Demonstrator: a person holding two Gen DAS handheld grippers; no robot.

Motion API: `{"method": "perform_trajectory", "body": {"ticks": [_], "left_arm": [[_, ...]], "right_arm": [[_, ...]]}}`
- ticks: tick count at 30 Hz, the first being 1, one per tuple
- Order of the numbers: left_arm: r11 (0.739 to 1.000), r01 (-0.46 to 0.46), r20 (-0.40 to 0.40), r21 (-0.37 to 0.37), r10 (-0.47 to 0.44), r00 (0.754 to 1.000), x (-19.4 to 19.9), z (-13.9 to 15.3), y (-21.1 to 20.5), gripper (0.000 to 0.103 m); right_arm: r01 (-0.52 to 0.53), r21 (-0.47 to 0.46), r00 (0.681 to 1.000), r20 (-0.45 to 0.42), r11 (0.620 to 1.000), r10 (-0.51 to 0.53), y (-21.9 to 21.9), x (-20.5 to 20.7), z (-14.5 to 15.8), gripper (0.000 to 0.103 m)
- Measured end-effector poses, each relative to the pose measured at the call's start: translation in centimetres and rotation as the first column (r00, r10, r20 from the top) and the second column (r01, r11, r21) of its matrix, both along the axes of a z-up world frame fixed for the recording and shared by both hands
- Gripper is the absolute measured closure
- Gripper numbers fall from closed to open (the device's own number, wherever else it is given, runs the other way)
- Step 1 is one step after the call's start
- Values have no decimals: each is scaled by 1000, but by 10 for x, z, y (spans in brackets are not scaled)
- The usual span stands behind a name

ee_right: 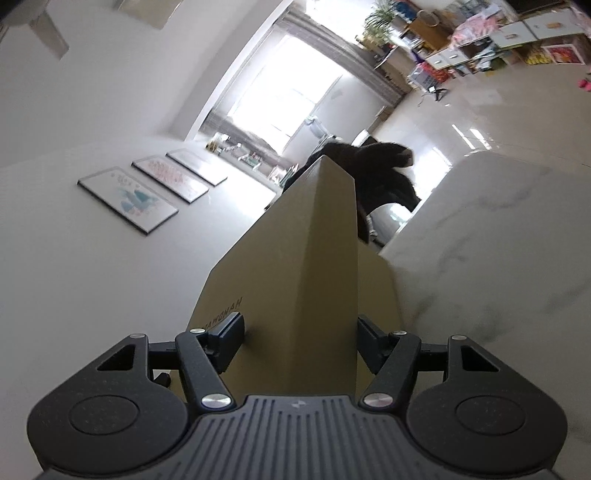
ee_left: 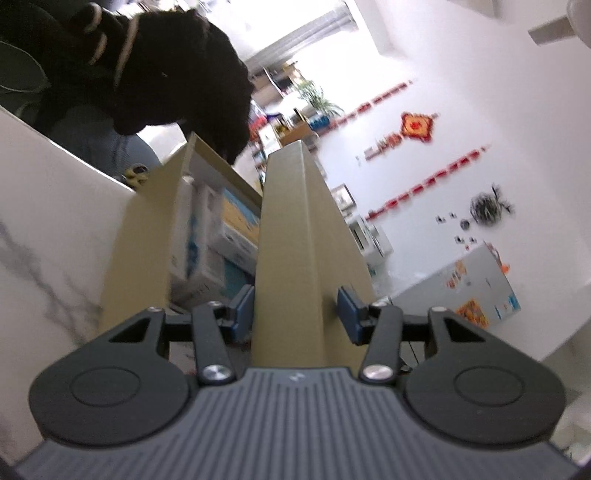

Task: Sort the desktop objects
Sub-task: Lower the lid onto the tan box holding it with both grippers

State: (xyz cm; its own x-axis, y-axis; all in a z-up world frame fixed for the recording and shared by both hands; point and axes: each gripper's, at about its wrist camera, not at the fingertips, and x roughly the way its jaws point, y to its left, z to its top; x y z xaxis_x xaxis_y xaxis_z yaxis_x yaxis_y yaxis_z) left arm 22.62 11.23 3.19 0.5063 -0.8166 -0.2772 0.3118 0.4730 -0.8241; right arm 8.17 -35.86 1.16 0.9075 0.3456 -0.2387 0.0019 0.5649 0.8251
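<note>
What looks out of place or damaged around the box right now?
Nothing stands out. The cardboard box is open and undamaged where visible; the cartons inside sit packed, none spilled. The left gripper and right gripper each clamp a box wall.

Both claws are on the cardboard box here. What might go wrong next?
1. The left claw and right claw each pinch only a thin flap; it may fold or slip out.
2. The box is open with packages inside; a tilt might spill them.

Framed pictures (ee_right: 127, 201); red wall ornament (ee_left: 417, 126); plant (ee_right: 380, 14).
</note>
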Motion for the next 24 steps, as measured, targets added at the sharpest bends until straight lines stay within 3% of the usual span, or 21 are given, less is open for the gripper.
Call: {"method": "perform_trajectory", "body": {"ticks": [7,19,24], "left_arm": [[998,-61,-27,4,61,998,11,-6,19,56],[995,-102,-47,-3,101,994,17,-20,24,55],[992,-121,-43,34,123,992,8,-16,26,53]], "right_arm": [[-57,-71,998,-8,996,57,26,42,11,34],[-73,-173,996,-67,982,62,35,65,22,32],[-93,-227,992,-99,969,73,44,68,31,31]]}}
